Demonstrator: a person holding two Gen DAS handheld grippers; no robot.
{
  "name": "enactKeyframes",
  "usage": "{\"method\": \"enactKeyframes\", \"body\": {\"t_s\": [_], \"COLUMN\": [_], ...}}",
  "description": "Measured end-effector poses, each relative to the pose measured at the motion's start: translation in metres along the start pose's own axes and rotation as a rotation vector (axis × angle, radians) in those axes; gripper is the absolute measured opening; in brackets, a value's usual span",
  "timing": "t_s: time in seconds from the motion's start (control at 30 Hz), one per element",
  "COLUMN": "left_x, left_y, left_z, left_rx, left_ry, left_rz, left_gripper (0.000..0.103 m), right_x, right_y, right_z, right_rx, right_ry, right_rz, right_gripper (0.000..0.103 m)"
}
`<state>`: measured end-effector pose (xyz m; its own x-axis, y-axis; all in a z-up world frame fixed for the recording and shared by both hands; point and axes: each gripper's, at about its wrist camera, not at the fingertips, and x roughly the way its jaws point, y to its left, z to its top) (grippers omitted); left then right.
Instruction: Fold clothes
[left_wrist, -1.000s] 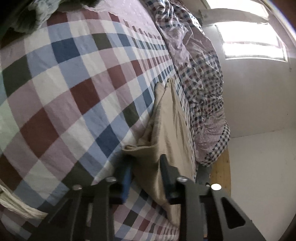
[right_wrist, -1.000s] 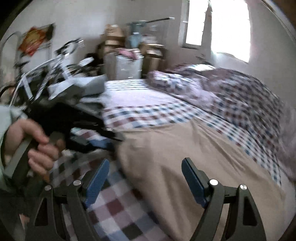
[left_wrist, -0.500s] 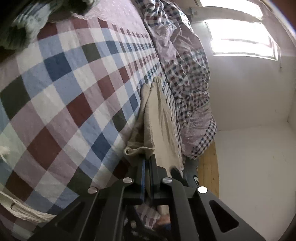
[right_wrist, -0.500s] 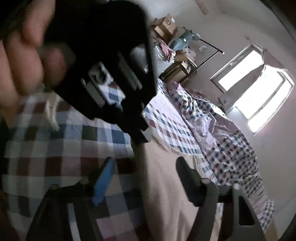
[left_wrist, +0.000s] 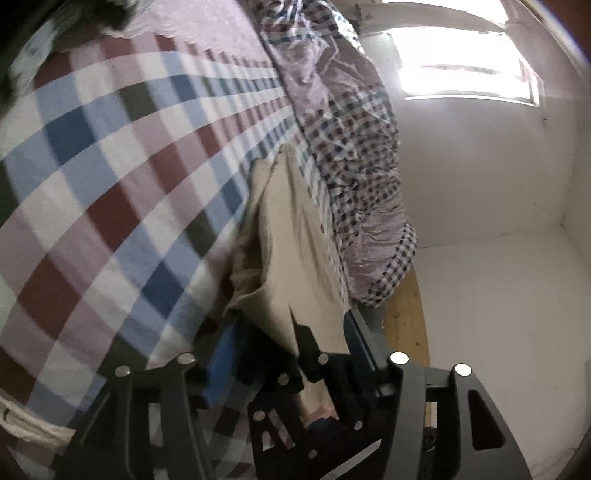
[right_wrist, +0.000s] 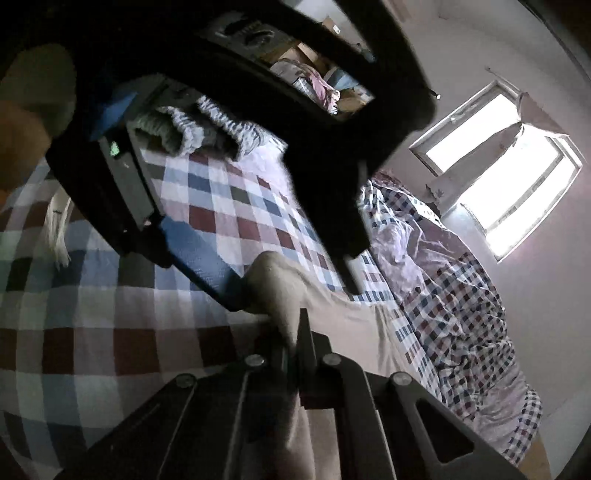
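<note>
Right wrist view: we see our right gripper (right_wrist: 293, 343) clamped tight on a corner of the beige garment (right_wrist: 354, 325), which lies ahead on the checked bedspread (right_wrist: 110, 306). Our left gripper (left_wrist: 288, 332) is opening, the cloth seemingly loose between its fingers.

1 beige cloth garment (left_wrist: 291, 236) at lower centre; 1 large-checked bedsheet (left_wrist: 110, 177) at left; 1 crumpled small-checked quilt (left_wrist: 351, 147) at upper centre; 1 bright window (left_wrist: 465, 81) at upper right; 2 black two-finger grippers.
</note>
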<state>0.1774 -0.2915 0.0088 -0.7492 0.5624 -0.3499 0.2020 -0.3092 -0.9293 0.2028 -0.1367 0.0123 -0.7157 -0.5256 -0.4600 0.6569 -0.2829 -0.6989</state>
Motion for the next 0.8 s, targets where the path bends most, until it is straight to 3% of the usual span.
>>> {"method": "enactKeyframes", "body": {"t_s": [0.43,0.8], "left_x": [0.042,0.058], "left_y": [0.009,-0.003], "left_z": [0.018,0.019], "left_rx": [-0.019,-0.008], "left_ry": [0.03,0.061], "left_rz": [0.061,0.022], "left_gripper": [0.063,0.061], "right_x": [-0.008,-0.01], "right_y": [0.007,0.004], "right_z": [0.001,0.006], "right_rx": [0.019,0.021], "right_ry": [-0.021,-0.033], "right_rz": [0.008,0.01], "right_gripper": [0.001,0.001]}}
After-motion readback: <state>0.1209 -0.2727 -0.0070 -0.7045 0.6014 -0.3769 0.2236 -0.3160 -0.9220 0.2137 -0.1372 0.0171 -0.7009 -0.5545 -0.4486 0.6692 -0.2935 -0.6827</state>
